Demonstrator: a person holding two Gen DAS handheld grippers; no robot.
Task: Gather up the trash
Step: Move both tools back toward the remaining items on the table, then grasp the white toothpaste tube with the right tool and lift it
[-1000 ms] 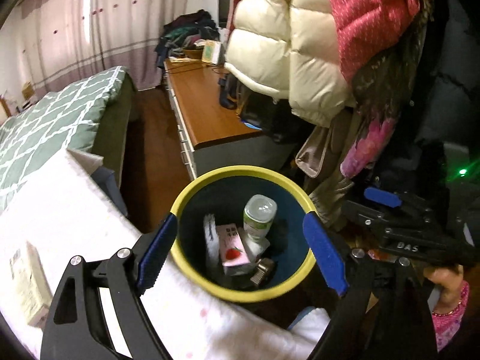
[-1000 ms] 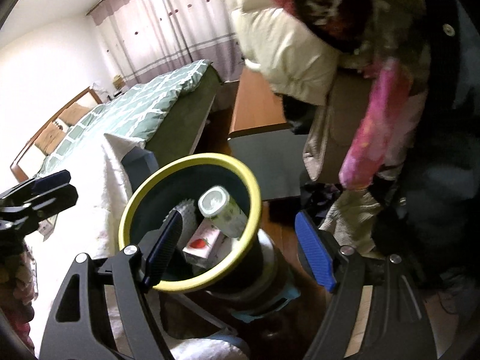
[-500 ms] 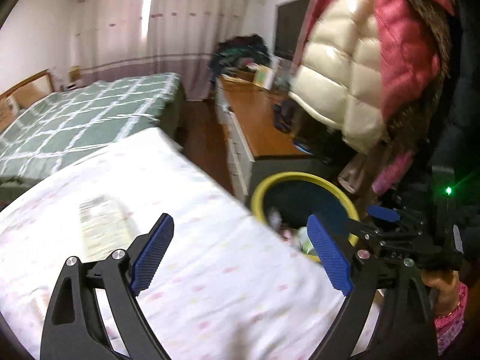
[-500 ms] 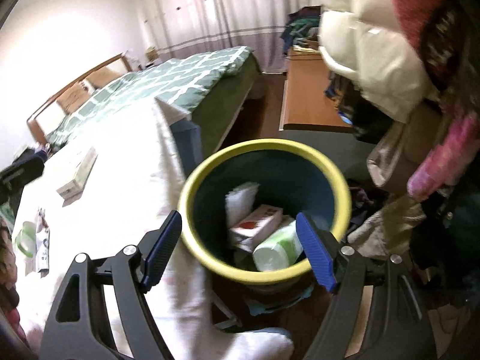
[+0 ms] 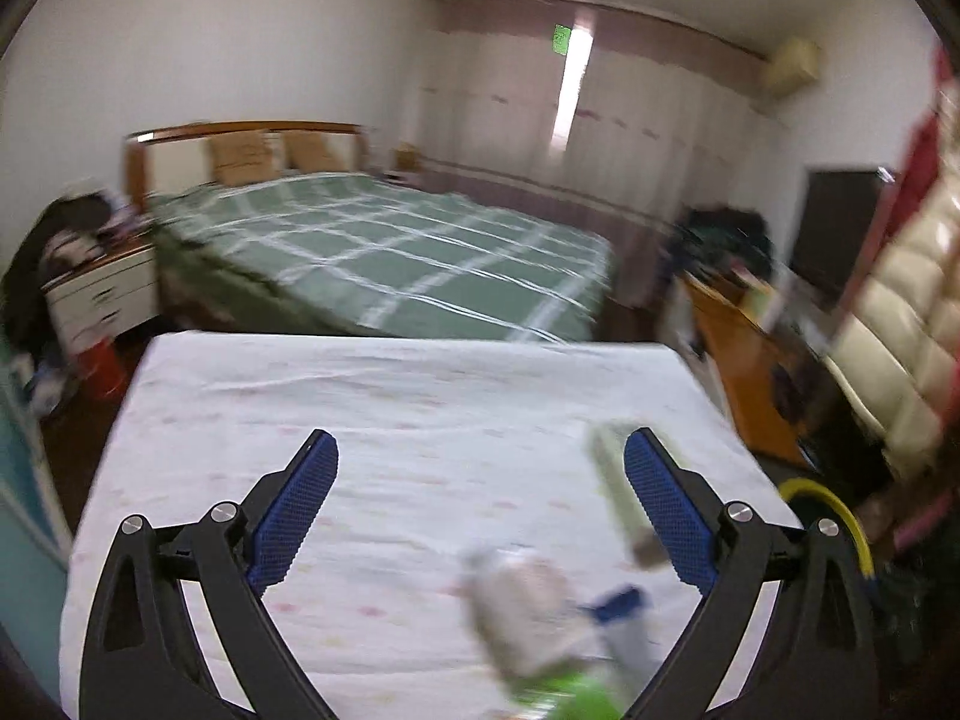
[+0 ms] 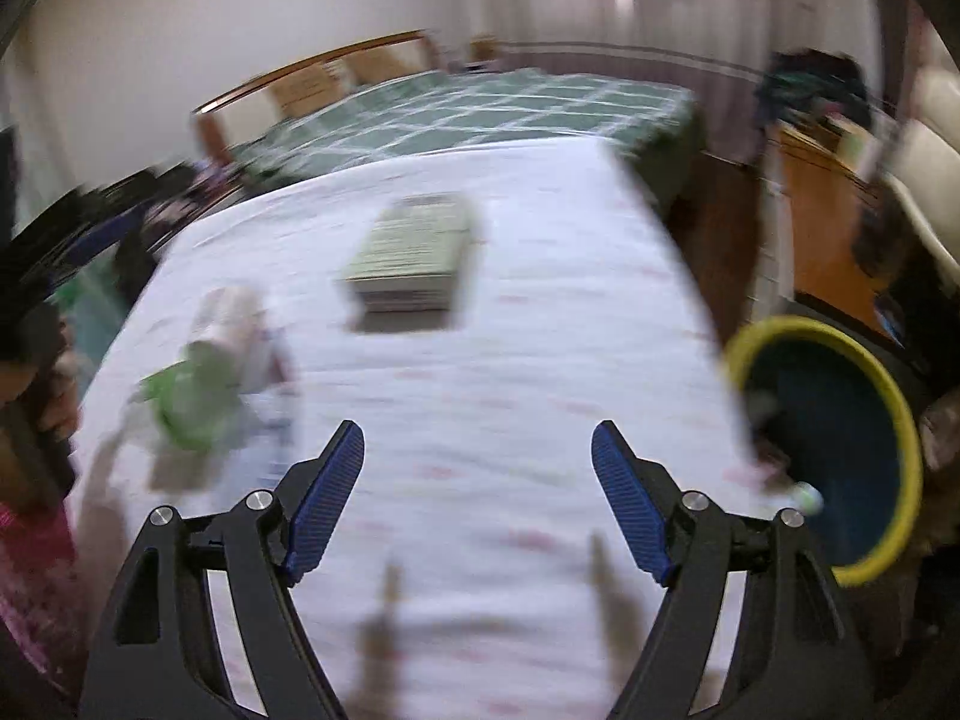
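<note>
Blurred pale-green flat box (image 6: 414, 252)

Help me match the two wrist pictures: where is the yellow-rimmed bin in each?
Left wrist: only an arc of the bin rim shows, at the lower right, behind the gripper's right finger.
Right wrist: the bin stands at the right edge, its mouth open to view.
Shared landmark: the white sheet.

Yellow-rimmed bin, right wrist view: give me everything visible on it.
The bin is round, with a bright yellow rim and a dark blue inner wall, plastic by the look. It stands upright off the right edge of the white-sheeted table, apparently on the floor. Some pale trash shows at its near-left inside, too blurred to name. Neither claw touches it.
</note>
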